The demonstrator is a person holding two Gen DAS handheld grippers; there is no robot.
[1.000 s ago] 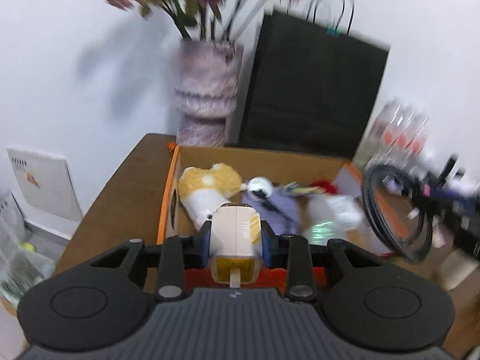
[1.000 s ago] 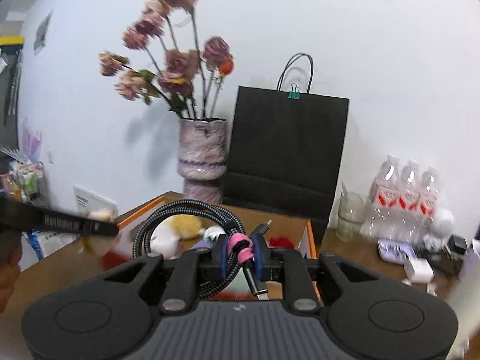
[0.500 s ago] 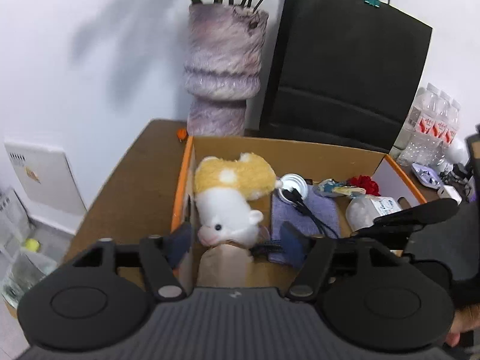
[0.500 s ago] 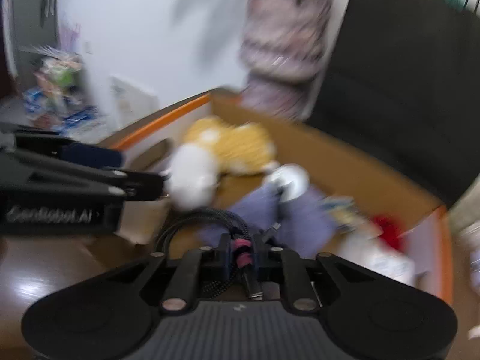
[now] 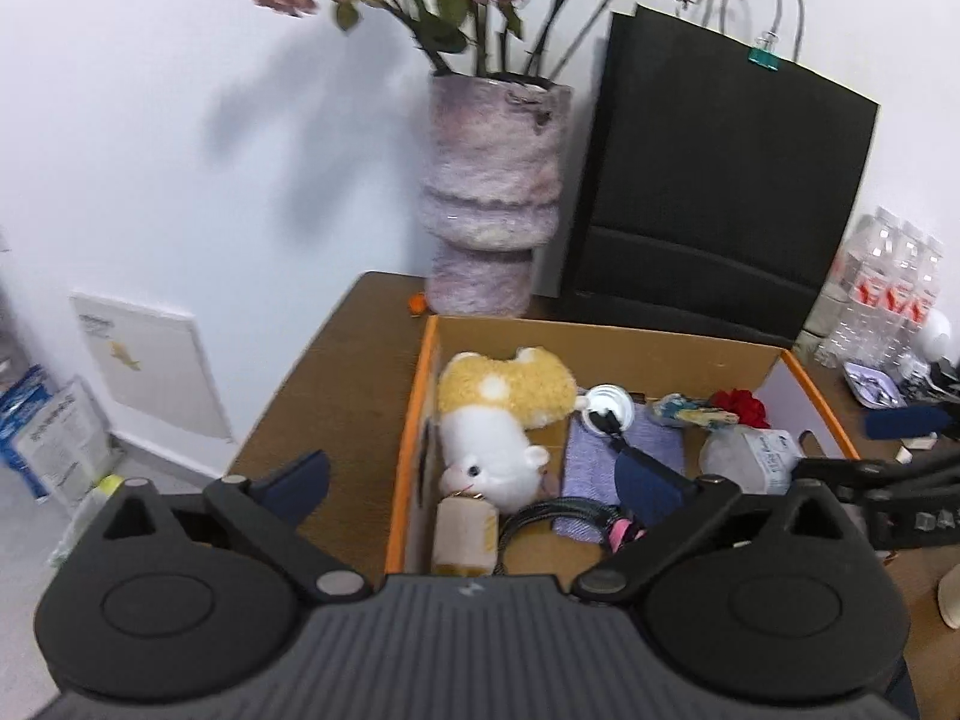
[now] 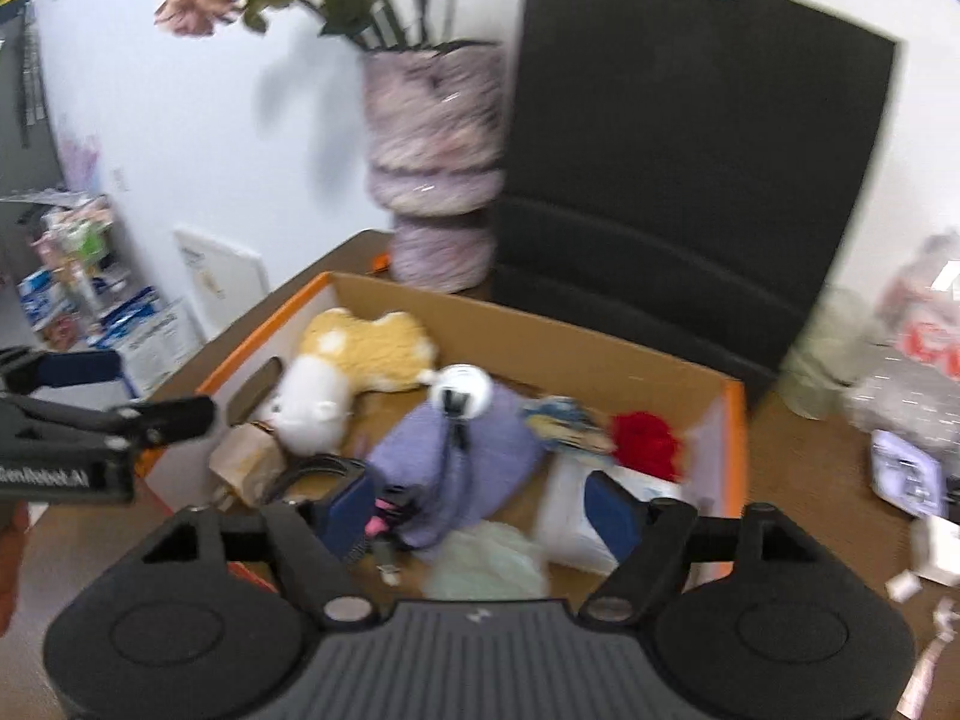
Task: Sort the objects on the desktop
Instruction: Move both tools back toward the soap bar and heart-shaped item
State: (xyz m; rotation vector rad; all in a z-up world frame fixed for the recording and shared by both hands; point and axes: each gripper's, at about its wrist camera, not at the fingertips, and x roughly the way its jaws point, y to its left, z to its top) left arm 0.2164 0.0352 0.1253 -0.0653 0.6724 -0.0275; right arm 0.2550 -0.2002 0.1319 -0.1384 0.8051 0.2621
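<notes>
1. Left wrist view: my left gripper (image 5: 471,483) hangs over the near left corner of the cardboard box (image 5: 606,341) with its fingers (image 5: 297,479) spread wide and nothing between them.
2. Inside the box, a yellow-and-white plush toy (image 5: 501,420) lies along the left wall; a white-and-yellow charger (image 5: 463,534) sits at the near wall just below the plush toy, and a coiled black cable (image 5: 558,517) with a pink tie lies just beside the charger.
3. A purple cloth (image 5: 600,453) lies near the box's middle. The box stands on the brown bench (image 5: 324,384), in front of a purple vase (image 5: 489,192) and a black paper bag (image 5: 714,180).
4. Right wrist view: my right gripper (image 6: 486,507) hovers over the box's near edge, fingers (image 6: 612,513) released and holding nothing.
5. The cable (image 6: 318,471) rests on the box floor between the charger (image 6: 246,462) and the purple cloth (image 6: 462,456); the left gripper (image 6: 108,414) shows at the left edge.
</notes>
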